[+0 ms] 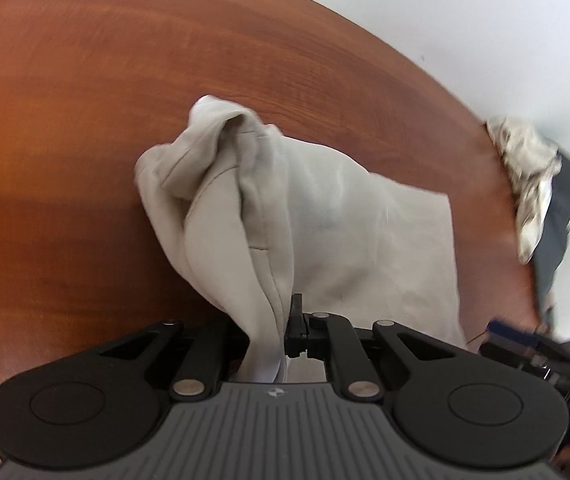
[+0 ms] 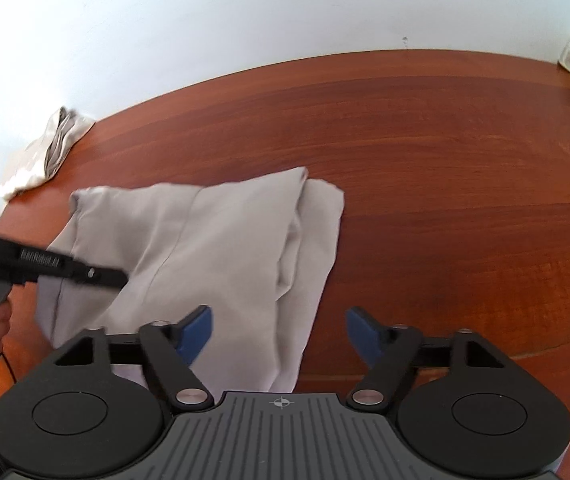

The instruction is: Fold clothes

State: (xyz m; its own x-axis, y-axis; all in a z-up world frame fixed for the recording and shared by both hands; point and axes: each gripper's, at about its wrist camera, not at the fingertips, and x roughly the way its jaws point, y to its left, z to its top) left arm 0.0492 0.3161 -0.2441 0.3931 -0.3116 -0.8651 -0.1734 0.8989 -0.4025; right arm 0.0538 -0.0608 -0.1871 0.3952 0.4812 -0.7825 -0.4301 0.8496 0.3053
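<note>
Lying on the wooden surface (image 2: 445,160), the grey garment (image 2: 213,240) is half folded. Left gripper (image 1: 281,336) jaws pinch its bunched edge; right gripper (image 2: 277,336) jaws stand wide, holding nothing.

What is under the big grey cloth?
The grey cloth lies on the brown wooden table, which shows all around it. Whether anything small hides beneath its folds cannot be seen.
</note>
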